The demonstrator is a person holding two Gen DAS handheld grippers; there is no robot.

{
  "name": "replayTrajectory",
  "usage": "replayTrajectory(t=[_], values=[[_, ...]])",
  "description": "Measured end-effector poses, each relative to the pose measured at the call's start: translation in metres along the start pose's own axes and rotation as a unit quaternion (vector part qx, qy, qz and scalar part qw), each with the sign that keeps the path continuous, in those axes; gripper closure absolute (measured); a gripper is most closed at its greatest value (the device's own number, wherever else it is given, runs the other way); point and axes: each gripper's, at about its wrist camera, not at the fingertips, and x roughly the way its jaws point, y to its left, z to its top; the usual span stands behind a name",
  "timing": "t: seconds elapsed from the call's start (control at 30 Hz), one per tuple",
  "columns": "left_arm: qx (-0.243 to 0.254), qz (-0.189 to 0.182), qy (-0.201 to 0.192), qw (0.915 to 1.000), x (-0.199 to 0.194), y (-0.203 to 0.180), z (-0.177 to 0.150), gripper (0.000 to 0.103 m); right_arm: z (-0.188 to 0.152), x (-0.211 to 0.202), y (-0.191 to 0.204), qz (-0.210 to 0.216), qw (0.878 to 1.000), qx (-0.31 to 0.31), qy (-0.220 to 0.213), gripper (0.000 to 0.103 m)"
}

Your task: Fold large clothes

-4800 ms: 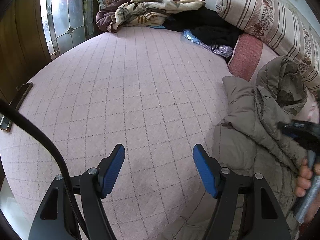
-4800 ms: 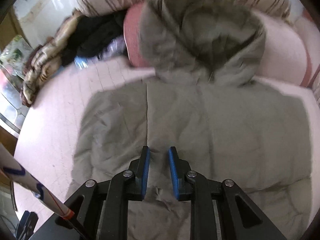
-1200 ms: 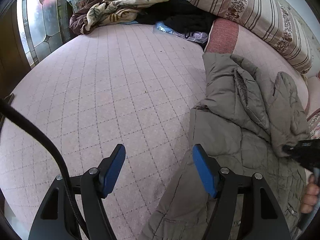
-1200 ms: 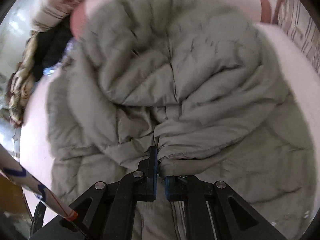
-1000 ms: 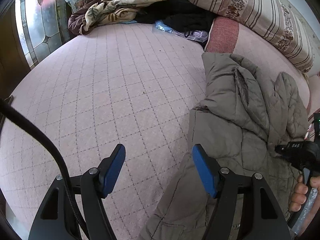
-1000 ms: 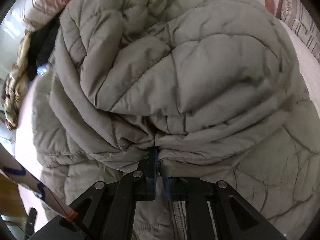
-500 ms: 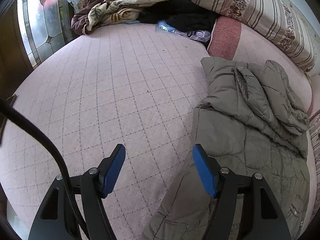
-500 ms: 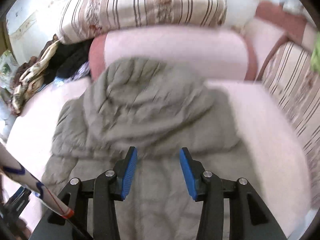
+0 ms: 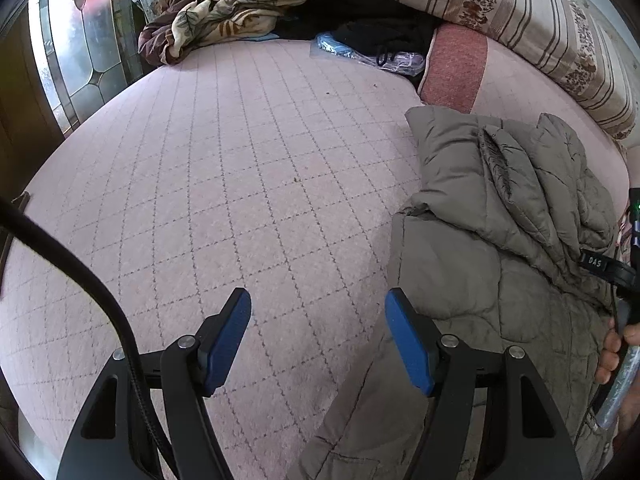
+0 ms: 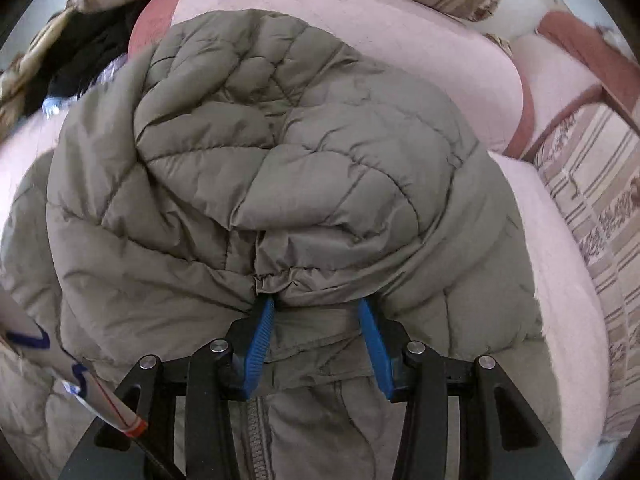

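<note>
Olive-grey quilted jacket lies on the pink quilted bed, toward the bed's right side as the left wrist view shows it, near the headboard end. Its hood and upper part are turned down over the body, forming a thick rounded bundle; a gathered elastic edge of that bundle sits right at the tips of the right gripper. Zipper line runs down the jacket body below, between the gripper's arms. Right gripper's jaws have just been opening; they now stand partly spread, with the flat folded cloth lying between the blue pads but not pinched. Its left pad touches the gathered edge; whether the right pad touches cloth cannot be told. In the left wrist view, a hand shows at the right edge, wrapped round that tool's handle. Left gripper hovers over bare bedcover just left of the jacket's lower edge, jaws wide apart, nothing between them; a black cable curves across its left side. Beyond the jacket: a pink bolster with a red end, a long striped floral pillow, dark clothes, a patterned blanket heaped at the far edge, and a leaded glass panel on the left.
</note>
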Motion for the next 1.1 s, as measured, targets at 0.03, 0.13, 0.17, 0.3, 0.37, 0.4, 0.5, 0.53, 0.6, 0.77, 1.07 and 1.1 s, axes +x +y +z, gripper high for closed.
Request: replayTrajectory(t=[0.03, 0.13, 0.17, 0.3, 0.37, 0.4, 0.5, 0.53, 0.6, 0.77, 1.07, 1.1], values=[[-0.002, 0.0, 0.002, 1.0, 0.001, 0.001, 0.0, 0.034, 0.002, -0.012, -0.002, 0.0, 1.0, 0.006, -0.018, 0.055], [-0.013, 0.0, 0.005, 0.9999, 0.0, 0.007, 0.002, 0.034, 0.006, -0.052, -0.003, 0.026, 0.996, 0.023, -0.08, 0.055], [-0.017, -0.001, 0.005, 0.9998, -0.001, 0.008, 0.002, 0.034, 0.007, -0.058, 0.001, 0.042, 0.995, 0.022, -0.084, 0.055], [-0.019, -0.003, 0.005, 0.9998, -0.001, 0.01, 0.0, 0.034, 0.012, -0.035, 0.034, 0.076, 0.996, 0.007, -0.044, 0.055], [-0.014, -0.003, 0.006, 0.9999, -0.001, 0.008, -0.001, 0.034, 0.01, -0.009, 0.049, 0.069, 0.998, 0.0, -0.006, 0.055], [-0.012, -0.002, 0.005, 0.9999, -0.002, 0.008, -0.001, 0.034, 0.007, 0.002, 0.055, 0.057, 0.998, -0.001, 0.003, 0.055], [-0.008, 0.0, 0.007, 0.9999, -0.001, 0.006, 0.0, 0.034, 0.01, -0.001, 0.06, 0.039, 0.999, -0.009, -0.008, 0.054], [-0.009, -0.002, 0.008, 0.9999, -0.001, 0.006, 0.0, 0.034, 0.01, -0.007, 0.058, 0.044, 0.999, -0.01, -0.01, 0.054], [-0.01, -0.001, 0.006, 0.9999, -0.004, 0.007, 0.001, 0.034, 0.005, -0.023, 0.049, 0.061, 0.998, -0.006, -0.019, 0.051], [-0.013, -0.002, 0.002, 0.9999, -0.012, 0.013, 0.0, 0.034, -0.025, -0.062, -0.007, 0.085, 0.996, 0.008, -0.023, 0.04], [-0.033, -0.079, 0.045, 0.9954, -0.009, 0.035, -0.011, 0.034, -0.124, -0.098, -0.204, 0.032, 0.992, 0.118, 0.022, 0.022], [-0.044, -0.106, 0.059, 0.9916, -0.006, 0.039, -0.014, 0.034, -0.138, -0.097, -0.224, 0.031, 0.99, 0.134, 0.03, 0.021]])
